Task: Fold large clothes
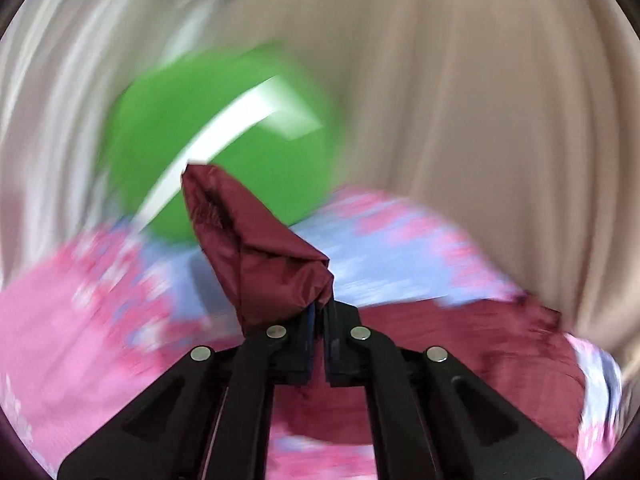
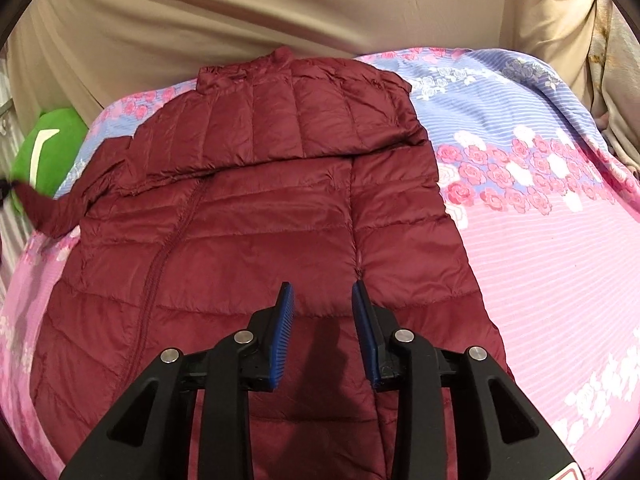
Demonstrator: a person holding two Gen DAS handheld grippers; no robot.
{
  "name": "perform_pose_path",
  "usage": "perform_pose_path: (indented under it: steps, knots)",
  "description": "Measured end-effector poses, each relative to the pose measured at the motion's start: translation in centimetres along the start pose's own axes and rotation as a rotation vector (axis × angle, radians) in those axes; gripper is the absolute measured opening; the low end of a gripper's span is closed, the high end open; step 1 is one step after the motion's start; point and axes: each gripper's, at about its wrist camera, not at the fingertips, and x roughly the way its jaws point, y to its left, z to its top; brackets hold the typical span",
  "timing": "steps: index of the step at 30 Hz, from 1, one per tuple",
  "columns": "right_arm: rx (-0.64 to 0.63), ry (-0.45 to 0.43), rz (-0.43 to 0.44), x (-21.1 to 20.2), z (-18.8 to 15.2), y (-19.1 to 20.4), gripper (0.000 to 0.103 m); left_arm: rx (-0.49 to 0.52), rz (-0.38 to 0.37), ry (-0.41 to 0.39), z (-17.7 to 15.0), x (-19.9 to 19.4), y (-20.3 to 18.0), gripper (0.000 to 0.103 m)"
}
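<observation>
One maroon puffer jacket (image 2: 256,216) lies spread on the floral bedspread (image 2: 540,208), collar toward the beige curtain (image 2: 280,4). My left gripper (image 1: 320,312) is clamped on its sleeve cuff (image 1: 256,248), lifted off the bed. My right gripper (image 2: 322,300) hovers over the hem, jaws partly apart, empty. One green cushion (image 2: 48,152), I think, sits beyond; the left view is blurred.

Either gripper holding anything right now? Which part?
Left gripper is shut on the maroon jacket, pinching its sleeve end. Right gripper is open above the jacket, holding nothing.
</observation>
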Motion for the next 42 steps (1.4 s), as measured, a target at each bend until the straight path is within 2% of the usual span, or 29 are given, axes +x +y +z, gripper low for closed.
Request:
perform_pose_path:
  steps: [2,6,8,11,13,14,15,16,17,19,21,23,25,26,30,33,37,38,40,42]
  knots:
    - [-0.001,-0.007,0.014,0.0,0.2,0.4,0.031,0.109,-0.114,-0.036,0.8,-1.7,-7.7,0.001]
    - [-0.016,-0.022,0.036,0.0,0.6,1.0,0.031,0.268,-0.310,-0.017,-1.1,-3.2,-20.7,0.001]
    - [-0.018,-0.024,0.050,0.0,0.8,0.8,0.031,0.341,-0.405,0.026,-3.9,-3.2,-27.4,0.002]
    - [-0.005,-0.022,0.059,-0.2,1.0,0.0,0.031,0.428,-0.492,0.120,-9.9,-2.0,-35.2,0.002]
    - [0.001,-0.021,0.055,-0.3,1.2,-0.9,0.031,0.483,-0.511,0.224,-15.4,0.2,-39.6,0.011]
    - [0.004,-0.020,0.051,-0.3,1.3,-1.4,0.031,0.502,-0.505,0.270,-17.6,1.3,-40.8,0.019]
    - [0.005,-0.018,0.045,-0.4,1.4,-1.9,0.031,0.519,-0.503,0.323,-20.1,2.5,-41.7,0.037]
    - [0.007,-0.018,0.034,-0.4,1.5,-2.5,0.034,0.529,-0.492,0.349,-21.7,3.1,-42.0,0.048]
    - [0.011,-0.019,0.027,-0.5,1.8,-3.2,0.035,0.542,-0.481,0.376,-23.7,4.0,-42.1,0.048]
    - [0.012,-0.027,0.021,-0.7,2.2,-4.1,0.041,0.564,-0.451,0.398,-25.7,5.1,-41.3,0.047]
    - [0.003,-0.040,0.014,-0.8,3.0,-4.7,0.045,0.539,-0.465,0.404,-26.0,5.0,-39.1,0.050]
    - [-0.002,-0.064,0.023,-0.9,4.3,-4.9,0.054,0.478,-0.479,0.401,-25.0,4.3,-36.1,0.062]
    - [0.001,-0.086,0.047,-0.5,5.8,-4.9,0.064,0.417,-0.459,0.369,-22.9,3.3,-32.6,0.086]
    - [0.000,-0.090,0.061,-0.1,6.6,-4.6,0.064,0.393,-0.434,0.353,-22.2,3.2,-31.2,0.089]
    - [0.052,-0.075,0.119,2.5,10.2,-3.5,0.066,0.268,-0.300,0.351,-19.2,4.0,-23.3,0.090]
    - [0.118,-0.006,0.186,5.6,12.3,-2.9,0.066,0.151,-0.237,0.383,-18.3,4.9,-18.7,0.090]
    - [0.195,0.103,0.227,9.8,12.9,-2.3,0.065,-0.041,-0.251,0.454,-18.0,6.1,-13.4,0.089]
    - [0.206,0.117,0.227,10.4,12.9,-2.1,0.061,-0.065,-0.259,0.463,-18.0,6.3,-12.9,0.089]
    - [0.211,0.132,0.224,11.1,12.7,-1.5,0.015,-0.094,-0.270,0.469,-17.7,6.7,-12.5,0.086]
    - [0.186,0.120,0.207,10.9,13.1,-0.9,0.006,-0.105,-0.279,0.471,-17.3,7.3,-13.0,0.084]
